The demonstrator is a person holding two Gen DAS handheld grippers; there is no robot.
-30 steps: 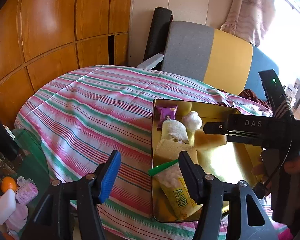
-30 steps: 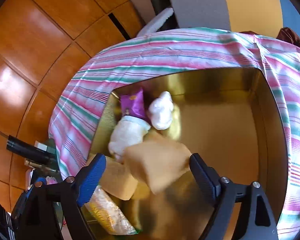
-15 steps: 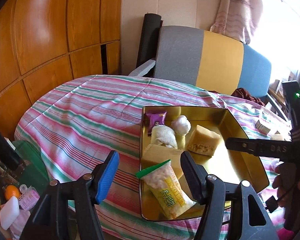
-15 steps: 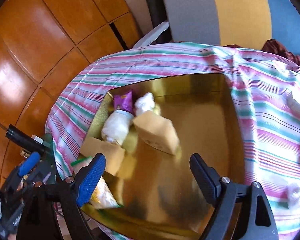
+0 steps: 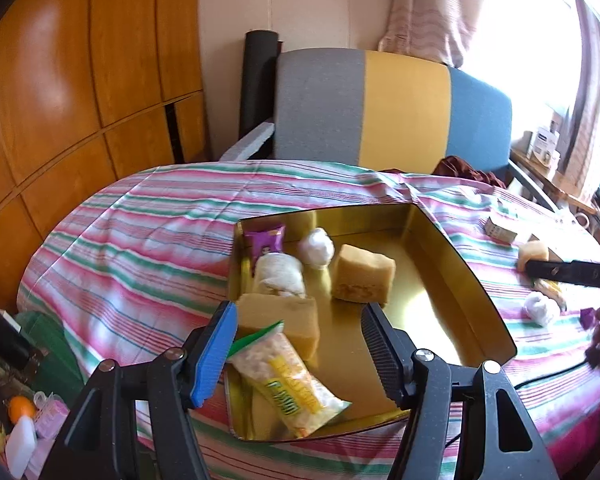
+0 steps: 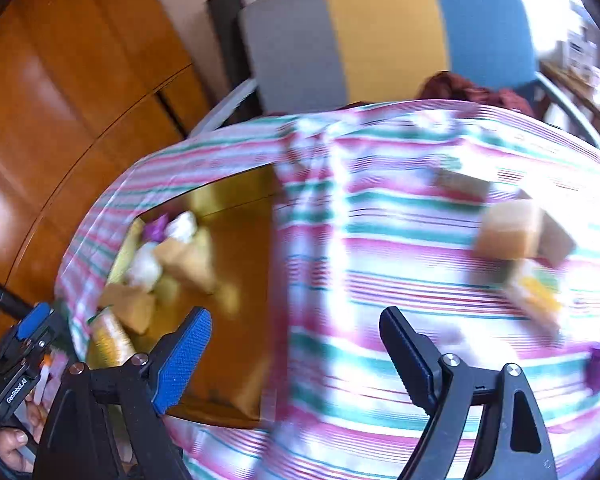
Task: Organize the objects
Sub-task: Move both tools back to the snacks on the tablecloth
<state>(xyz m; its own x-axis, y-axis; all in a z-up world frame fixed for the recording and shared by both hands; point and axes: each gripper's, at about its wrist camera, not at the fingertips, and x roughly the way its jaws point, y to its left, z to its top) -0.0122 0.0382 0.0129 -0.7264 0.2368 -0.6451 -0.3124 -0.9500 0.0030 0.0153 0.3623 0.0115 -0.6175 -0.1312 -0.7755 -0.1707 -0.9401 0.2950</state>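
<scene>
The left gripper (image 5: pixel 296 344) hovered wide apart, empty, over the gold tray (image 5: pixel 440 304) on the striped bench (image 5: pixel 140 248), above a snack packet (image 5: pixel 288 388). Beyond lay two sponges (image 5: pixel 362 274). The right gripper (image 6: pixel 296 354), fingers equally wide, hung over cloth.

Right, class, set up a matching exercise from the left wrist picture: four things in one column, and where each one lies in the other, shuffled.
Things:
1. purple snack packet
2. white wrapped ball
3. yellow-printed bag of puffed snacks
4. tan sponge block

Places:
A. near left corner of the gold metal tray
B. striped tablecloth, right of the tray
C. far left corner of the tray
D. middle of the tray

Pairs: 1-C, 2-B, 3-A, 4-D
</scene>
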